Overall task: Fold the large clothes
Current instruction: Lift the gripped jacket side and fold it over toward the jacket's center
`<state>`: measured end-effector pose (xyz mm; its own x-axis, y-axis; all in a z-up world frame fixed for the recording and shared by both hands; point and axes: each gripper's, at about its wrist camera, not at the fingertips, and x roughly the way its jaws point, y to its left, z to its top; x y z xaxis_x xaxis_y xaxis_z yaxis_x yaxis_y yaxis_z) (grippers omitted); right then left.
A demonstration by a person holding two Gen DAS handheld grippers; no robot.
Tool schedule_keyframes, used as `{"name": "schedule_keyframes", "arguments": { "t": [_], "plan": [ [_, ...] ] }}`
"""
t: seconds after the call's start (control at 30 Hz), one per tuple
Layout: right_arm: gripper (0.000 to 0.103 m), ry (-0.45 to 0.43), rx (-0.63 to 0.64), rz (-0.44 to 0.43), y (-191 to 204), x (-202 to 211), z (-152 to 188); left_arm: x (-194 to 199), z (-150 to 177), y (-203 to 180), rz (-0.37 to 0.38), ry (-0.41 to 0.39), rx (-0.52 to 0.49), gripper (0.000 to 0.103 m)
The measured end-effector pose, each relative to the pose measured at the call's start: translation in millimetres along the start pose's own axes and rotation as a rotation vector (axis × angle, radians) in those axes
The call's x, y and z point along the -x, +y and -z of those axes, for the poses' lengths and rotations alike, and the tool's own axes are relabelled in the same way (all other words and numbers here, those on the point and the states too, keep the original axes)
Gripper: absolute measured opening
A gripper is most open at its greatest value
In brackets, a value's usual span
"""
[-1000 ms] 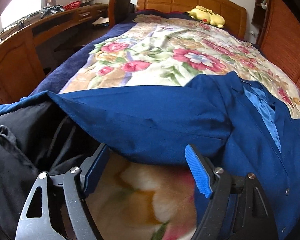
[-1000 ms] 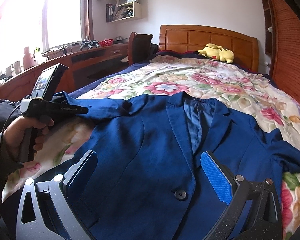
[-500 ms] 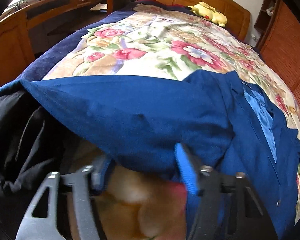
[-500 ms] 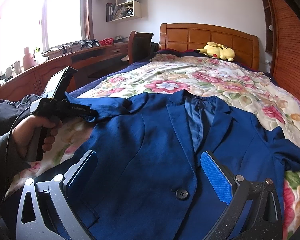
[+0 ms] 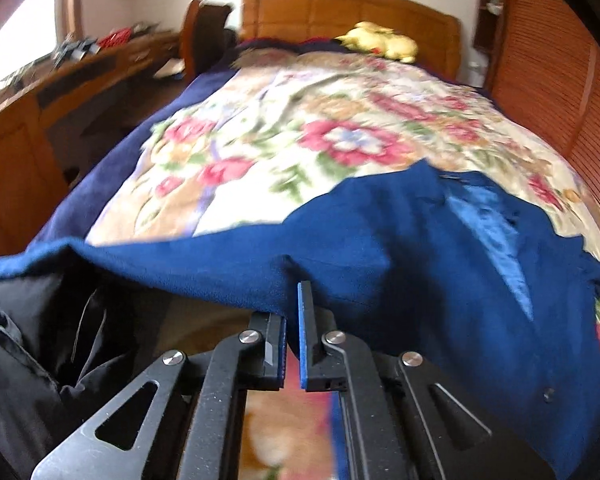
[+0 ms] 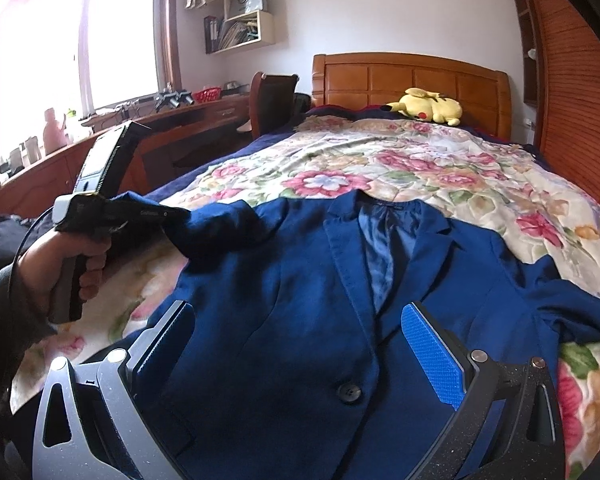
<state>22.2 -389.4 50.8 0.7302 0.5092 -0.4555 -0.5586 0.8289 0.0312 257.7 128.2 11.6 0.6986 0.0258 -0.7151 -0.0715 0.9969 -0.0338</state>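
Observation:
A blue blazer [image 6: 284, 312] lies face up on the flowered bedspread [image 6: 420, 168], its collar toward the headboard and one dark button [image 6: 350, 393] near me. My left gripper [image 5: 294, 296] has its jaws closing tight on the edge of the blazer's left sleeve [image 5: 228, 264], and the cloth is pinched between the pads and lifted off the bed. In the right wrist view a hand [image 6: 40, 264] holds that left gripper [image 6: 180, 216] at the sleeve's end. My right gripper [image 6: 300, 312] hovers open over the blazer's front, with nothing held.
Black clothing [image 5: 32, 360] is heaped at the bed's near left corner. A yellow plush toy [image 6: 428, 110] lies by the wooden headboard [image 6: 412, 76]. A wooden desk [image 6: 172, 128] and a chair [image 6: 274, 96] run along the left. A slatted wooden wall [image 6: 572, 112] borders the right.
The left gripper's jaws went from wide open to shut on the sleeve's edge, then rose with it. The right gripper has stayed where it was, open.

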Motion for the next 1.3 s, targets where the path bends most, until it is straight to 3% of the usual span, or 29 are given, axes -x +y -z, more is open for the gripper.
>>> {"name": "schedule_keyframes", "arguments": {
  "t": [0.33,0.5,0.67,0.83,0.9,0.97,1.0,1.07,1.2,1.3],
  "plan": [
    [0.103,-0.048,-0.045,0.093,-30.3,19.1,-4.7,45.8,4.7,-96.1,0.156,-0.036,-0.207,0.004],
    [0.103,-0.048,-0.072,0.107,-38.0,18.8,-5.0,42.1,26.3,-115.6,0.164,0.002,-0.269,0.004],
    [0.103,-0.019,-0.056,0.096,-29.5,9.8,-2.9,30.9,48.4,-110.8,0.135,0.052,-0.302,0.005],
    [0.103,0.0,-0.035,0.084,-28.2,6.6,-4.5,38.2,56.7,-92.0,0.162,0.063,-0.279,0.022],
    [0.103,0.006,-0.031,0.08,-28.4,4.2,-5.3,46.2,57.4,-86.0,0.174,0.045,-0.278,0.042],
    [0.103,0.012,-0.025,0.076,-29.5,2.1,-6.7,53.3,57.3,-77.8,0.205,0.036,-0.272,0.049],
    [0.103,0.014,-0.022,0.076,-28.9,1.4,-6.7,55.4,57.2,-73.1,0.211,0.036,-0.269,0.059],
    [0.103,0.019,-0.017,0.073,-28.5,-0.8,-6.9,59.3,58.5,-63.1,0.194,0.025,-0.261,0.069],
    [0.103,0.025,-0.006,0.07,-27.6,-2.6,-6.6,64.9,63.4,-39.2,0.202,0.02,-0.209,0.07],
    [0.103,0.031,-0.001,0.07,-25.4,-3.9,-5.7,61.8,67.7,-25.1,0.136,0.008,-0.203,0.07]
  ]
}}
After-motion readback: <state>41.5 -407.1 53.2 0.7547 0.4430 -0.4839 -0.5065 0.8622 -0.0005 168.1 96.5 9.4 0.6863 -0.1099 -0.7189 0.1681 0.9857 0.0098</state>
